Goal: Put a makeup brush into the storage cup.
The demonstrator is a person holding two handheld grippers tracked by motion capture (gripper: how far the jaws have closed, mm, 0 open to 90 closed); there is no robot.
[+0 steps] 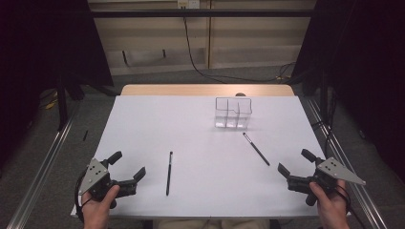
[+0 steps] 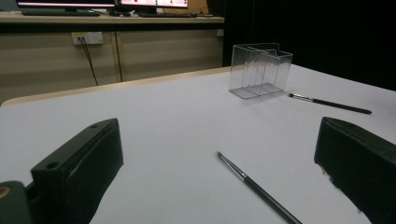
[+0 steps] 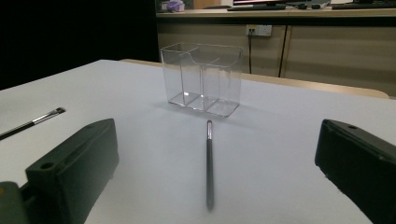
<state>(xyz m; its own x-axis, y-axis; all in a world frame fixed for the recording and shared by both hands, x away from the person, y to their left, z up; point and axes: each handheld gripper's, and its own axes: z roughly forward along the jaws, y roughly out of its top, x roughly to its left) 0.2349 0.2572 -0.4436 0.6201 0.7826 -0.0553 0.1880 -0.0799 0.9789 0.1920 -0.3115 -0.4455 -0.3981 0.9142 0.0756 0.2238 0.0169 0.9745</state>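
With both the left gripper [image 1: 129,168] and the right gripper [image 1: 290,163] held spread and empty near the counter's [image 1: 200,119] front edge, each thin brush [image 1: 169,173] [image 1: 256,149] lying flat there could be nudged away or rolled if approached too steeply.

From my remote seat I can read no text, label, brand or number anywhere. The lit monitor screens [image 2: 102,3] on the far wooden counter are too small and cropped to make out, and the white wall socket plate [image 3: 258,30] bears no legible marking.
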